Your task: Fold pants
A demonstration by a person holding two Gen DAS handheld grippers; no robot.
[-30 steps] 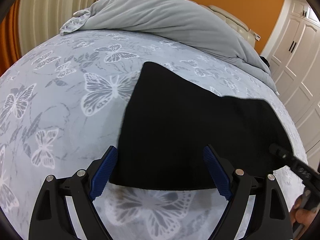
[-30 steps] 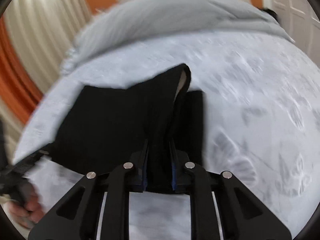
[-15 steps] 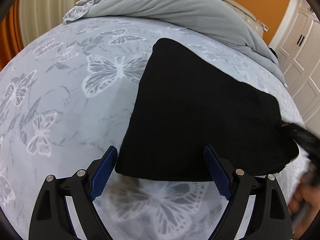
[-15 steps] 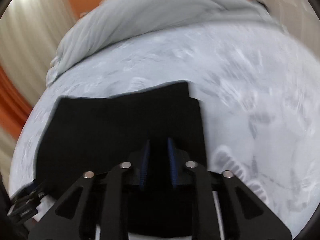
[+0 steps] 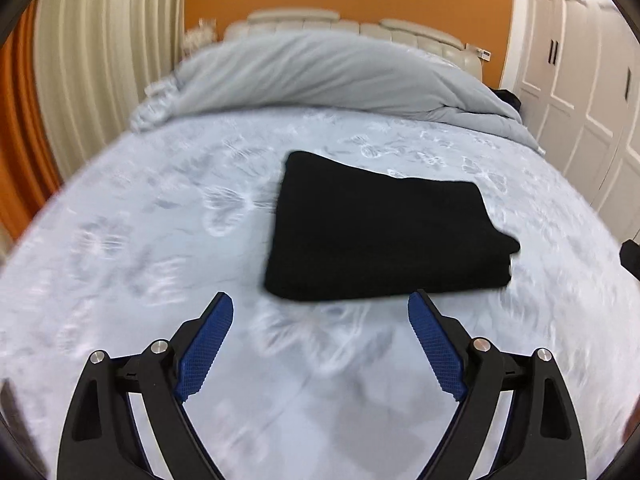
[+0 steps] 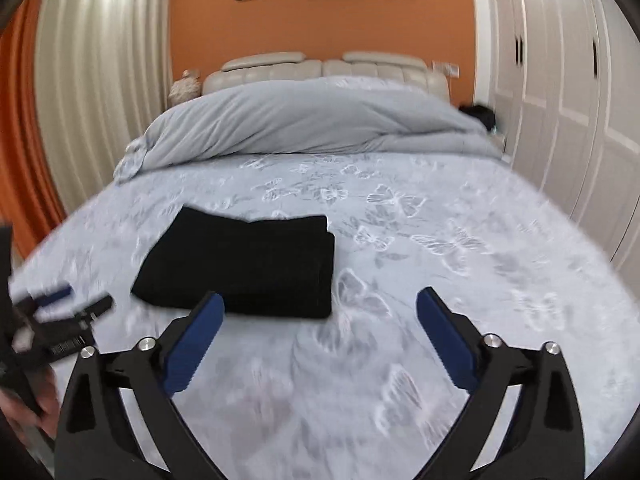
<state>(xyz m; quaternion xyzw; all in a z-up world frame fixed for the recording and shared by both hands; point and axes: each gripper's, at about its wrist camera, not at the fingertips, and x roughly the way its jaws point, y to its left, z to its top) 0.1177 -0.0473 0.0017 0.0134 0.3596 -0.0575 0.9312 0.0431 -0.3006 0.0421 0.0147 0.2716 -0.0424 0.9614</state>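
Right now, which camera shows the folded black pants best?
The left wrist view: the pants fill the middle of the frame, with every edge visible on the bed sheet. The right wrist view shows them smaller and off to the left, its near edge partly hidden behind a finger.

Butterfly-print bed [image 5: 160,360], folded black pants [image 5: 384,236], duvet [image 5: 320,72]

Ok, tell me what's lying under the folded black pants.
The folded black pants lie flat on the butterfly-print bedsheet, which shows all around them. The patch of sheet directly beneath is covered, so anything there cannot be seen. Neither tool touches the pants.
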